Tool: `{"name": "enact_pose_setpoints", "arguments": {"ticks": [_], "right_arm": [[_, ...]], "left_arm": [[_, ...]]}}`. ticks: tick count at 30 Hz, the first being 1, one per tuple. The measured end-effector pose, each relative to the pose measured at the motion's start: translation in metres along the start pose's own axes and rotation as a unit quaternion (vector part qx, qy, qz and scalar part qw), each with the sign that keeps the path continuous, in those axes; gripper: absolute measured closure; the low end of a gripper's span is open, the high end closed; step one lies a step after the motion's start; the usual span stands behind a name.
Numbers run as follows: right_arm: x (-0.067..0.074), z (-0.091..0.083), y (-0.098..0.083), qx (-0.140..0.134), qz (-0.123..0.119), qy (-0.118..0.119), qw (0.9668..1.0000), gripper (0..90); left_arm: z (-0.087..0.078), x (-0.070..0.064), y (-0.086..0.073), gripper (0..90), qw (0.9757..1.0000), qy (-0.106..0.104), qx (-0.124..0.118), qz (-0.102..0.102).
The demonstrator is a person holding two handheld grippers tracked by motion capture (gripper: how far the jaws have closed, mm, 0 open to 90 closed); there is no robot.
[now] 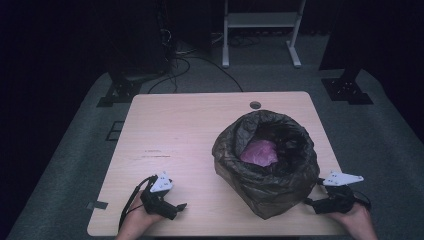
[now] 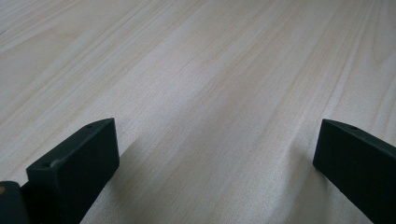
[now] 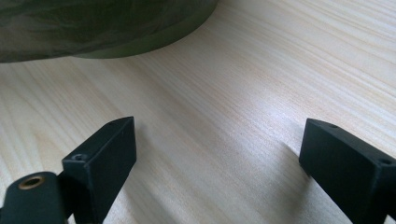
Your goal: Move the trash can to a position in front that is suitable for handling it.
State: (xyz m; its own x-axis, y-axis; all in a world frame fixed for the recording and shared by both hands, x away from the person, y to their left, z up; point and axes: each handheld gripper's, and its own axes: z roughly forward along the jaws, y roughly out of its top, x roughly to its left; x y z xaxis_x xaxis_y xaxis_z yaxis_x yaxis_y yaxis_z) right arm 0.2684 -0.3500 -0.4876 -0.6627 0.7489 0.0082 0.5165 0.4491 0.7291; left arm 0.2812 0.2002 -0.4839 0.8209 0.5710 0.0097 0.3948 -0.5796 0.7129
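Your left gripper (image 1: 181, 205) and right gripper (image 1: 310, 202), both released and empty, flank the untouched dark crinkled plastic bag (image 1: 265, 157); handling remains.

Light wood counter (image 1: 170, 135): left half and far edge bare, free passage from the near left corner to the small round cable hole (image 1: 255, 105). Only obstacle is the crumpled dark plastic bag (image 1: 270, 187), standing open on the right half, pink bundle (image 1: 259, 152) inside its mouth. Narrow strips of bare wood right of and in front of the bag. Bag mouth open from above.
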Motion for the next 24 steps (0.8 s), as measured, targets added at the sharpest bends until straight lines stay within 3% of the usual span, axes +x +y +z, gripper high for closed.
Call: {"name": "enact_pose_setpoints", "arguments": {"ticks": [14, 21, 24], "right_arm": [[-0.002, -0.014, 0.004, 0.005, 0.015, -0.010, 0.9998, 10.0], [0.000, -0.023, 0.006, -0.003, 0.015, 0.002, 0.9999, 10.2], [-0.002, -0.032, 0.005, -0.008, 0.031, 0.009, 0.9994, 10.1]], "left_arm": [[0.000, 0.000, 0.000, 0.0, 1.0000, -0.001, 0.000, 0.001], [0.000, -0.001, 0.000, 0.0, 1.0000, 0.000, -0.001, -0.001], [0.000, -0.001, 0.000, 0.0, 1.0000, 0.001, 0.000, -0.001]]}}
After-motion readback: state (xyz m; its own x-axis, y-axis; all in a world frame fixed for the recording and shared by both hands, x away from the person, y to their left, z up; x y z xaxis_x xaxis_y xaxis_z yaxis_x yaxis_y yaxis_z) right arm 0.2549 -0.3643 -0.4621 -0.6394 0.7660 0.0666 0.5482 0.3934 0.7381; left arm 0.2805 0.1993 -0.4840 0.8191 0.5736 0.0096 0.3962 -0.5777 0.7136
